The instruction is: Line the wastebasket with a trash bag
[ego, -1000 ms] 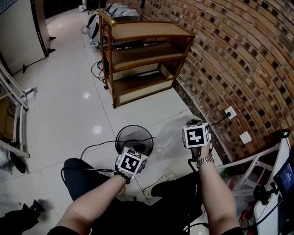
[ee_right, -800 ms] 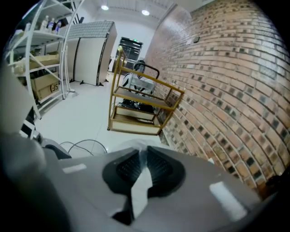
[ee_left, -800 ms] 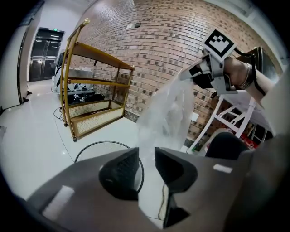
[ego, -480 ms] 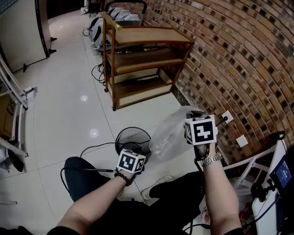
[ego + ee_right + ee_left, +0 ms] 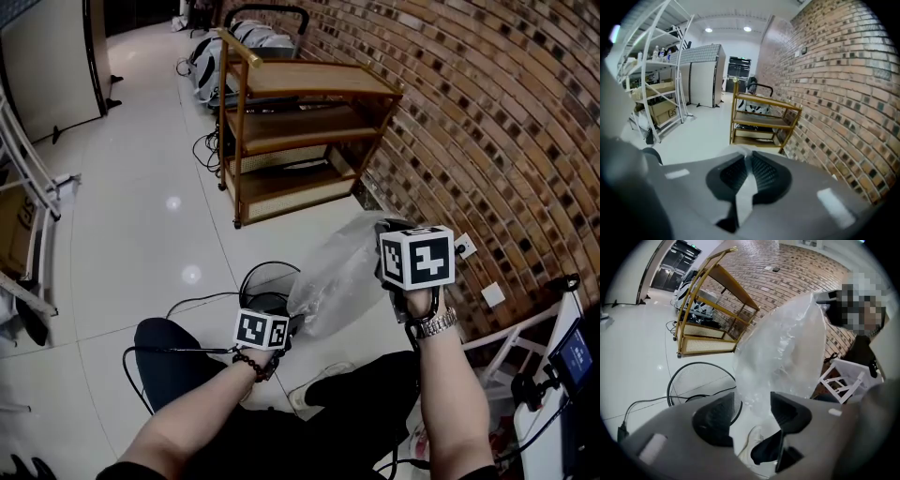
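The wastebasket (image 5: 265, 278) is a black wire-mesh bin on the white floor, also visible in the left gripper view (image 5: 691, 380). A clear trash bag (image 5: 336, 277) hangs from my raised right gripper (image 5: 389, 230), which is shut on its top edge (image 5: 745, 185). My left gripper (image 5: 281, 321) sits low over the near rim of the basket. Its jaws have just been opening and now stand wide, open. The bag (image 5: 783, 352) hangs down between them, and the left gripper's (image 5: 752, 411) pads do not press on it.
A wooden shelf cart (image 5: 300, 122) stands ahead against the brick wall (image 5: 487, 141). A black cable (image 5: 178, 305) runs across the floor beside the basket. My legs and a shoe (image 5: 319, 375) are just below it. A white rack (image 5: 525, 337) stands at right, metal shelving (image 5: 647, 84) at left.
My right gripper has risen and drawn the bag up off the floor, so it now hangs long beside the basket. The left gripper has sunk slightly towards the basket rim.
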